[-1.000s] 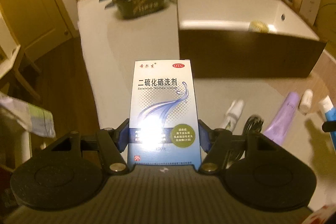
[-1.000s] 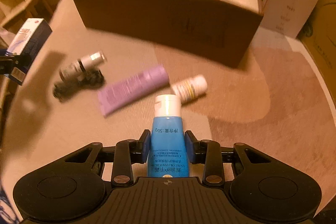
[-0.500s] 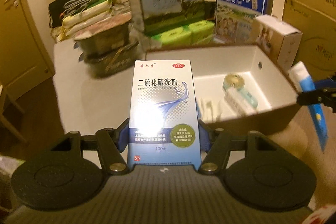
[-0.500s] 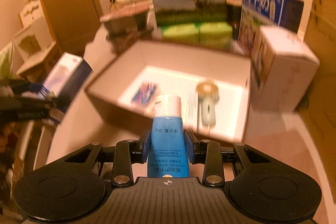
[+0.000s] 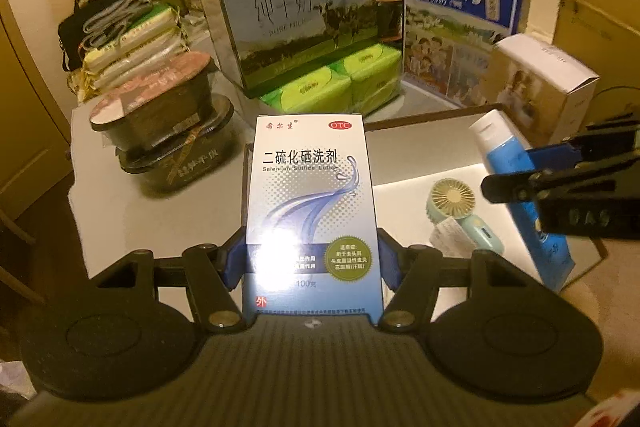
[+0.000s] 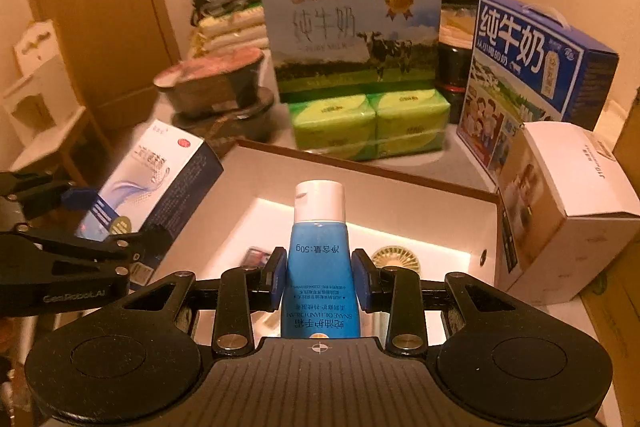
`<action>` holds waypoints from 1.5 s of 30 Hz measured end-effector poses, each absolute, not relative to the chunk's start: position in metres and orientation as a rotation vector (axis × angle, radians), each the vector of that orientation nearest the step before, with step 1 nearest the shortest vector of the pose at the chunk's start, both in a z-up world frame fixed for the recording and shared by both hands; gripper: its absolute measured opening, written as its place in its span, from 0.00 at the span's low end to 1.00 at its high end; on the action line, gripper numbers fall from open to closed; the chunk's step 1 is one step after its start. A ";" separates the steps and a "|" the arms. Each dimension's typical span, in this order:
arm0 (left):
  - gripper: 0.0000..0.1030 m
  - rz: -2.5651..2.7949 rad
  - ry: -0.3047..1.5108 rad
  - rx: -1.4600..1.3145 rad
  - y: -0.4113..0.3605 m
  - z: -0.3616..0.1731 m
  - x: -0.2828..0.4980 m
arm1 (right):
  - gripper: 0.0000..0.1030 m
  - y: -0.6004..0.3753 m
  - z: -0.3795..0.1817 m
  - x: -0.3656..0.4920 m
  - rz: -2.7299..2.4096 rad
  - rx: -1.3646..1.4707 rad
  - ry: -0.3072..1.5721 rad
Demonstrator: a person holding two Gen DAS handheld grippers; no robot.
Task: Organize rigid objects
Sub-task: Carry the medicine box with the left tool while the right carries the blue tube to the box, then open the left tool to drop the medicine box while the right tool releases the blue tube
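My left gripper [image 5: 310,263] is shut on a white and blue lotion box [image 5: 310,203], held upright over the near left part of an open white-lined cardboard box [image 5: 416,135]. My right gripper [image 6: 318,279] is shut on a blue tube with a white cap [image 6: 319,259], held above the same open box [image 6: 360,171]. The tube [image 5: 520,195] shows at the right of the left wrist view, and the lotion box [image 6: 152,187] at the left of the right wrist view. A small green hand fan [image 5: 460,215] lies inside the open box.
Behind the open box stand two milk cartons [image 5: 304,23] [image 5: 456,23], green tissue packs [image 5: 332,83] and stacked dark bowls [image 5: 160,123]. A white carton [image 6: 560,203] stands against the box's right side. A wooden door [image 6: 92,7] is at the far left.
Both grippers have risen and moved forward from over the tabletop, where loose bottles and tubes lay, to above the open box. Each keeps its grip on its object.
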State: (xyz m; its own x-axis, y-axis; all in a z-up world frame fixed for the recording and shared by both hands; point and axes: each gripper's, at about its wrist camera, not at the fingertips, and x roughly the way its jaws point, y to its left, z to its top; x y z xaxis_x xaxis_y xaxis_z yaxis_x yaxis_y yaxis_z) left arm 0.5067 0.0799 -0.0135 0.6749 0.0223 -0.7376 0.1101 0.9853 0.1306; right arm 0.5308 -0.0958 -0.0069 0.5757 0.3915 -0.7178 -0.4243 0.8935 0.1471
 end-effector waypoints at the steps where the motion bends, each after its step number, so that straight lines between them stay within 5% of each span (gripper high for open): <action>1: 0.60 -0.049 0.845 0.169 0.081 -0.018 0.513 | 0.34 -0.093 -0.011 0.534 0.481 -0.048 0.834; 20: 0.61 0.007 0.965 0.230 0.085 -0.085 0.580 | 0.34 -0.067 -0.087 0.601 0.436 -0.037 0.972; 33: 0.61 -0.018 0.941 0.210 0.087 -0.083 0.573 | 0.35 -0.071 -0.082 0.605 0.399 0.005 0.899; 45: 0.61 -0.026 0.923 0.202 0.093 -0.070 0.547 | 0.53 -0.085 -0.067 0.578 0.425 -0.014 0.886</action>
State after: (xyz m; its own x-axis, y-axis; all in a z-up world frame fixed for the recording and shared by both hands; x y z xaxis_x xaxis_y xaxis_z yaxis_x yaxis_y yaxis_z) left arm 0.5466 0.0926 -0.0699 0.6044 0.0640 -0.7941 0.1087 0.9808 0.1618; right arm 0.5777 -0.0846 -0.0675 0.5552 0.3538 -0.7527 -0.3654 0.9168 0.1614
